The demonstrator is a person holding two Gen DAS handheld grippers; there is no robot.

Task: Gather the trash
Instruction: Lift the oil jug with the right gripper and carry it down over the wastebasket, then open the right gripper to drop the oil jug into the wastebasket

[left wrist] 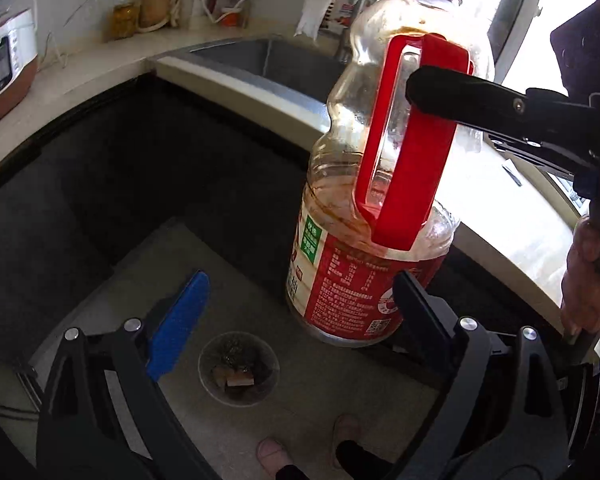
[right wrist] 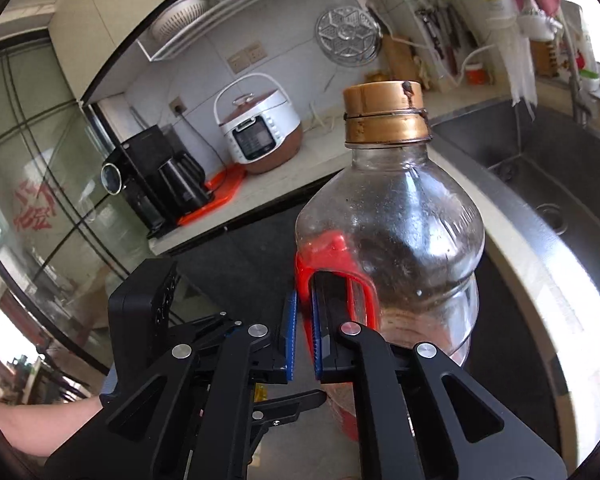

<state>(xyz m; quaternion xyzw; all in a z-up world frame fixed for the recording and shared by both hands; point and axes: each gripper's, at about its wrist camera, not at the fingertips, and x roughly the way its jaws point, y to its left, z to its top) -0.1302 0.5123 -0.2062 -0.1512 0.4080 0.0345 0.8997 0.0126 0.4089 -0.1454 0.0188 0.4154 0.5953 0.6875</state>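
Bottle (left wrist: 380, 184) hangs in the air beside the kitchen desk (left wrist: 260, 88), carried by its red handle (left wrist: 412, 140). It is a large, clear plastic jug, almost empty, with brown residue streaked on its inner walls, a red and green label (left wrist: 340, 292) around its lower half and a gold cap (right wrist: 384, 114) on top. It stands roughly upright, over a grey floor (left wrist: 320, 392) and in front of the dark cabinet fronts under the desk.

The right tool (right wrist: 304, 336) is closed on that handle: in the right wrist view its two blue pads (right wrist: 291, 336) stand nearly together with the red strap pinched between them, one finger passing through the loop. From the left wrist view the same tool comes in from the right edge as a black arm, with the person's hand (left wrist: 592, 280) around its grip.

The left tool (left wrist: 292, 304) holds nothing. Its jaws stand wide apart, the blue-padded finger on the left and the black finger on the right, which lies close against the bottom of the bottle; whether it touches cannot be told.

Below on the floor sits a small round bin (left wrist: 238, 368) with scraps in it, and near it two pink slippers (left wrist: 276, 456). Behind the bottle lie the steel sink (right wrist: 540, 184) and, further along the desk, a rice cooker (right wrist: 260, 132).
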